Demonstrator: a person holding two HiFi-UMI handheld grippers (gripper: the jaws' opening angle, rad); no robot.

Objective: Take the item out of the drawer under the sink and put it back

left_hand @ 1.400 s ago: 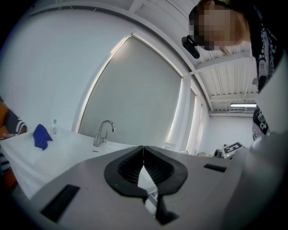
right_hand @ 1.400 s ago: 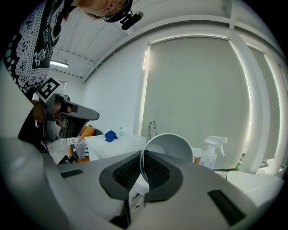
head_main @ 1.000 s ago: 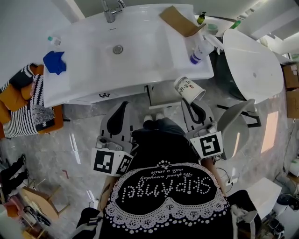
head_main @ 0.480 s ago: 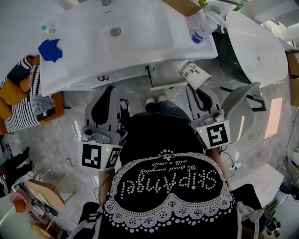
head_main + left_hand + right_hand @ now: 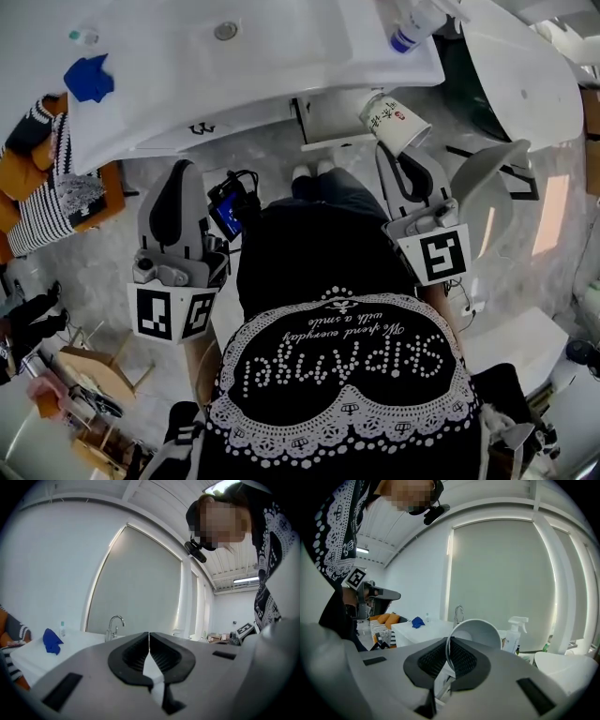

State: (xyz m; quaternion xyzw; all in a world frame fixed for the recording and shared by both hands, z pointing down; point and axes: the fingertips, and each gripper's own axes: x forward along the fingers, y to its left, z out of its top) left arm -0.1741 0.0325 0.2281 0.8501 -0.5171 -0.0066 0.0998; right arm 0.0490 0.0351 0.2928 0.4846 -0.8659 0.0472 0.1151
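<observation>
The right gripper [image 5: 448, 644] fingers [image 5: 431, 660] clamp the paper cup [image 5: 480, 632] (by its rim).

The left gripper [image 5: 178, 173] has shifted outward to the left.

The person wears a black top [image 5: 328, 272] with white beaded lettering [image 5: 342, 361] and scalloped white lace trim [image 5: 342, 417]. The left gripper [image 5: 182, 167] and right gripper [image 5: 394, 155] are grey with black ribbed jaws. The left marker cube [image 5: 173, 314] and right marker cube [image 5: 441, 255] are white with black squares.
</observation>
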